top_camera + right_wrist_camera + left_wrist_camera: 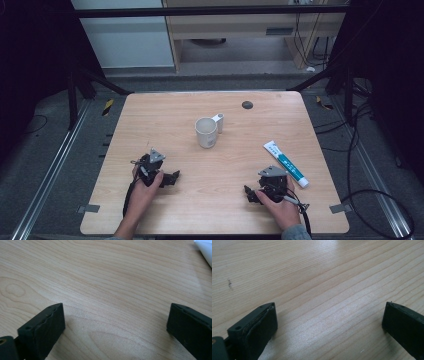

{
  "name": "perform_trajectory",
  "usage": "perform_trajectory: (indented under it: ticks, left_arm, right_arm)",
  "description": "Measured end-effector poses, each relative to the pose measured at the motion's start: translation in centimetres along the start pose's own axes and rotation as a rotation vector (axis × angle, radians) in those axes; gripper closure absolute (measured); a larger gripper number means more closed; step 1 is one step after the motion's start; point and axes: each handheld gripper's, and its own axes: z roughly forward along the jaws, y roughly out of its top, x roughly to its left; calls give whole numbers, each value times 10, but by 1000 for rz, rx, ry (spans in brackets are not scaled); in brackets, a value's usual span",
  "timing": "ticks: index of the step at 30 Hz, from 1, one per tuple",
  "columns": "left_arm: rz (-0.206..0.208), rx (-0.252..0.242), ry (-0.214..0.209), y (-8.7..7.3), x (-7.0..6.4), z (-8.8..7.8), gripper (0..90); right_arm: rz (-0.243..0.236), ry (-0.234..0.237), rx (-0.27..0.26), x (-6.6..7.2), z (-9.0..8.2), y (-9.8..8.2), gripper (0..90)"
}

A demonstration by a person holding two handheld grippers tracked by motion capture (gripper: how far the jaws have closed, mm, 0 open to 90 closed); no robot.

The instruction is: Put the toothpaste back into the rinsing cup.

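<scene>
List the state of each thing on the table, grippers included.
Mug: upright, apparently empty, handle toward the far right.
Toothpaste tube: lying flat, cap end toward the near right.
Left gripper: open, nothing between the jaws, low over the table.
Right gripper: open, nothing held.

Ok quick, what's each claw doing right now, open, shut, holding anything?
Left claw: open, holding nothing, bare table between its jaws.
Right claw: open, holding nothing.

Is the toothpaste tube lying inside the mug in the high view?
No: the toothpaste tube lies flat on the table, to the right of the white mug and clearly apart from it.
</scene>
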Motion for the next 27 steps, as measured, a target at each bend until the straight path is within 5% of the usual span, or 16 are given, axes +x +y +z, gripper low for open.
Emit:
perform_trajectory:
  ticks: [5,11,18,27]
  left_arm:
    - [0,0,0,0,0,0,0]
    - [0,0,0,0,0,0,0]
    - [0,0,0,0,0,0,0]
    - [-1,2,0,2,0,2,0]
  right_arm:
    - [-31,14,6,-1,-9,0,114]
    - [-74,-17,45,-11,-39,9,136]
    - [-125,-58,96,-35,-67,23,174]
    - [-133,-76,169,-65,-79,46,218]
